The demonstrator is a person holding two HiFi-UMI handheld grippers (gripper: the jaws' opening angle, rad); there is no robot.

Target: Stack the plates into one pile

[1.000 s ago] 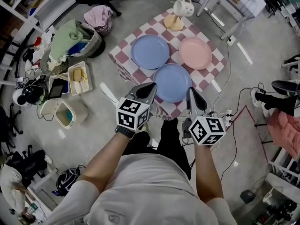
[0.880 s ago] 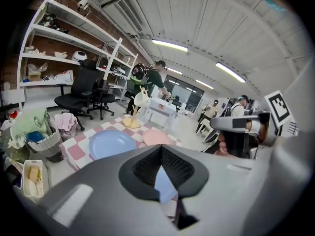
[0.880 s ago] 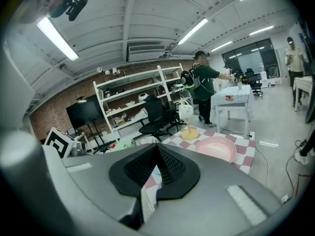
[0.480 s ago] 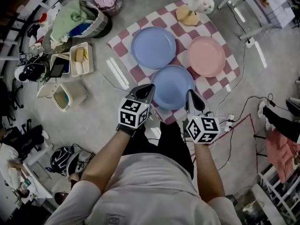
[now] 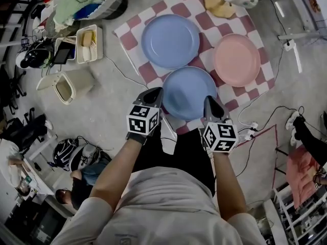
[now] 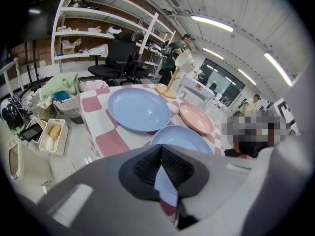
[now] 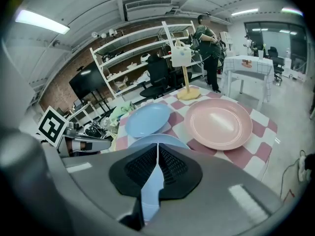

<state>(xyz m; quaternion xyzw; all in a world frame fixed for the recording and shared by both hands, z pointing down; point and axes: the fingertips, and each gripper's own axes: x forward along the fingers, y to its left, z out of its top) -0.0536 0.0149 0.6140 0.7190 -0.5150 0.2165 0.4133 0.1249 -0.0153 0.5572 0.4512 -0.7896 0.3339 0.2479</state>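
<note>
On the floor at the far left stand a beige bin (image 5: 66, 86), a shallow tray (image 5: 88, 44) with small items in it, and a basket heaped with green cloth (image 5: 84, 4). To their right is a low table (image 5: 134, 37) under a pink-and-white checked cloth.

The left tongs (image 5: 156, 92) hang at the table's near edge, just beside the left rim of the near blue plate (image 5: 188, 92); whether they touch it cannot be told. In the left gripper view these tongs (image 6: 161, 151) are together, ribbed pads meeting, with nothing clamped between them.

The far blue plate (image 5: 170, 40) lies flat towards the back left of the cloth. The near blue plate lies flat at the front edge, between the two tongs. The right tongs (image 5: 210, 100) sit by that plate's near right rim. The right gripper view shows them (image 7: 157, 149) closed too, pads together and empty.

Further right, a wooden stand carrying a white mug (image 5: 219, 3) is at the table's back edge. The pink plate (image 5: 236, 59) lies flat on the right side. All three plates lie near one another on the cloth, none on top of another
</note>
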